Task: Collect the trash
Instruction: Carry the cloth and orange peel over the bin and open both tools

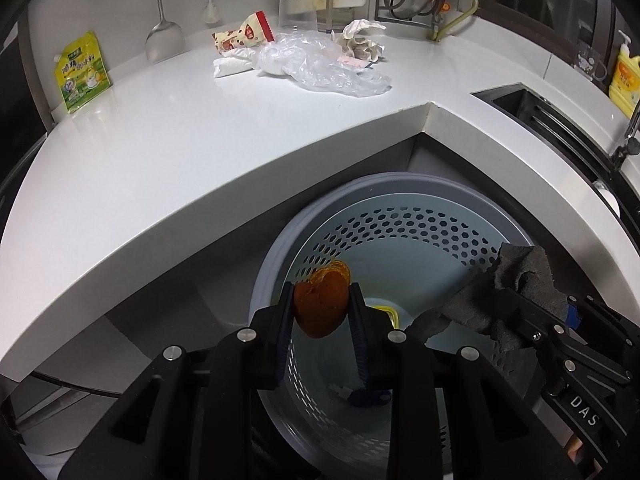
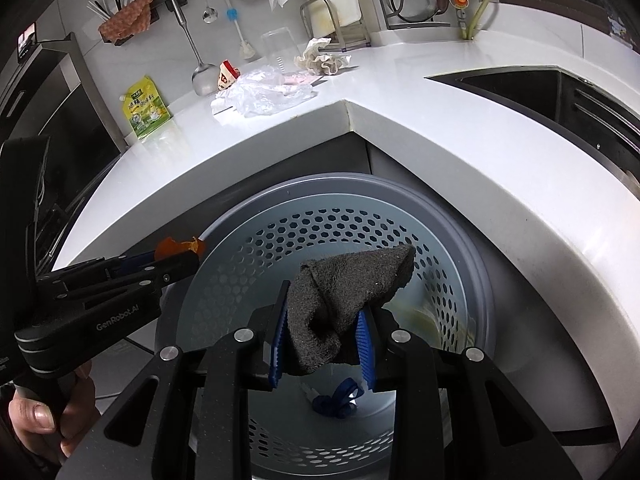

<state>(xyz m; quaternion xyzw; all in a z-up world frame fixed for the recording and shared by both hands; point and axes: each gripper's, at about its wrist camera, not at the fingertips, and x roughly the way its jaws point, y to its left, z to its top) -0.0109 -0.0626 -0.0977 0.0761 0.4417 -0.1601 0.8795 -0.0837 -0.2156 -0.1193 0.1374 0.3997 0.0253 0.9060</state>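
Observation:
My left gripper [image 1: 320, 304] is shut on an orange peel [image 1: 320, 308] and holds it over the open grey perforated trash bin [image 1: 400, 224]. My right gripper [image 2: 326, 320] is shut on a dark grey rag [image 2: 352, 284], also above the bin [image 2: 320, 216]. The right gripper and rag show at the right of the left wrist view [image 1: 520, 280]; the left gripper with peel shows at the left of the right wrist view [image 2: 180, 250]. On the white counter [image 1: 200, 128] lie a clear plastic bag [image 1: 320, 64], a snack wrapper [image 1: 248, 34] and crumpled paper [image 1: 360, 38].
A blue item [image 2: 336, 398] and a yellow item [image 1: 390, 312] lie at the bin's bottom. A green-yellow pouch [image 1: 82, 76] stands by the wall, a clear cup [image 1: 298, 10] behind the bag. The sink [image 2: 540, 92] is at the right. A ladle [image 1: 162, 36] hangs on the wall.

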